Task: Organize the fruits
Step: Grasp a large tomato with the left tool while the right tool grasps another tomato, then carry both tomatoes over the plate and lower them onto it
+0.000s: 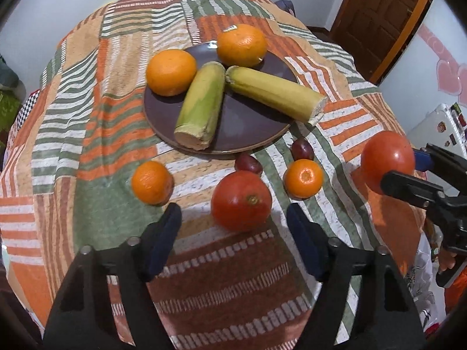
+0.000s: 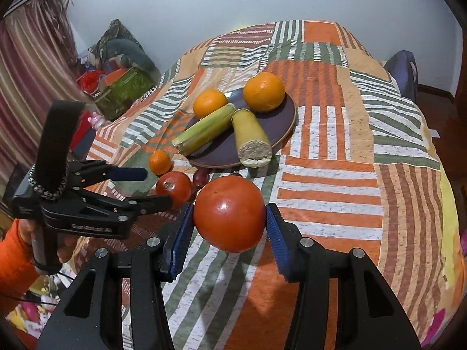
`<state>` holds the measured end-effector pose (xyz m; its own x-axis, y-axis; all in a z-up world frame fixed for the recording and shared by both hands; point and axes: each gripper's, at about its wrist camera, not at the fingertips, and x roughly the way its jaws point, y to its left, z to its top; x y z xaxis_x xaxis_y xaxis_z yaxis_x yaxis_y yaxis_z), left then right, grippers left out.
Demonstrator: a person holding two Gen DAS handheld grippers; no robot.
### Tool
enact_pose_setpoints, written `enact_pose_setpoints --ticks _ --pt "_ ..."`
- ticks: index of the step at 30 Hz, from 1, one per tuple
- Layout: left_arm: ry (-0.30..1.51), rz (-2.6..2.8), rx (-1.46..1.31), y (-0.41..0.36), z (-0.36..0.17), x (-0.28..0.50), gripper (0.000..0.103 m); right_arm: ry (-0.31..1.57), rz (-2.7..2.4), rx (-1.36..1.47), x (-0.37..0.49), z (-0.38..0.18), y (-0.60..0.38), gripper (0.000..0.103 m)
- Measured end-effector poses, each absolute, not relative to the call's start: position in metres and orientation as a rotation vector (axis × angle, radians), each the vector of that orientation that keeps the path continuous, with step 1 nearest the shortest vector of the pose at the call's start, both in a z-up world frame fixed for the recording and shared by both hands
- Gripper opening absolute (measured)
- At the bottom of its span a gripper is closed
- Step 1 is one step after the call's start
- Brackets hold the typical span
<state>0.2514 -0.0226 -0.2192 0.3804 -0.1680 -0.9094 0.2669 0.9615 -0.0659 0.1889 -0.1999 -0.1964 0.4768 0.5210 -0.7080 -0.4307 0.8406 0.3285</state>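
My right gripper [image 2: 229, 218] is shut on a red tomato [image 2: 229, 213] and holds it off the striped cloth; in the left wrist view that same tomato [image 1: 386, 157] hangs at the right. My left gripper [image 1: 233, 215] is open, and a second tomato [image 1: 241, 200] lies on the cloth just beyond its fingertips, untouched. A dark brown plate [image 1: 248, 134] carries two oranges [image 1: 170, 71] and two yellow-green cut stalk pieces [image 1: 201, 105]. Two small oranges [image 1: 151, 182] and two dark grapes [image 1: 248, 163] lie loose in front of the plate.
A patchwork striped cloth [image 2: 335, 175] covers the whole table. A wooden door [image 1: 379, 14] and a white fridge [image 1: 443, 122] stand to the right. Bags and clutter [image 2: 116, 87] pile up by a curtain on the left. An orange sleeve [image 2: 14, 262] holds the left gripper.
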Motion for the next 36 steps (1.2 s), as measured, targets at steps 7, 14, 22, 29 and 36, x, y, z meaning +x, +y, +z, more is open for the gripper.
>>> enact_pose_setpoints --ticks 7,14,22,29,36 --pt "1.187 -0.278 0.119 -0.031 -0.235 0.261 0.066 0.903 0.593 0.130 0.194 -0.200 -0.204 0.046" --pt "1.194 -0.281 0.108 -0.032 -0.240 0.265 0.056 0.914 0.591 0.138 0.197 -0.204 -0.208 0.046" --pt "1.193 -0.290 0.084 -0.026 -0.239 0.264 0.048 0.908 0.588 0.136 0.199 -0.201 -0.209 0.046" --pt "1.150 -0.266 0.068 -0.017 -0.225 0.258 0.048 0.891 0.584 0.134 0.201 -0.195 -0.210 0.046" --pt "1.087 -0.246 0.044 -0.005 -0.200 0.257 0.048 0.871 0.571 0.141 0.211 -0.189 -0.210 0.046"
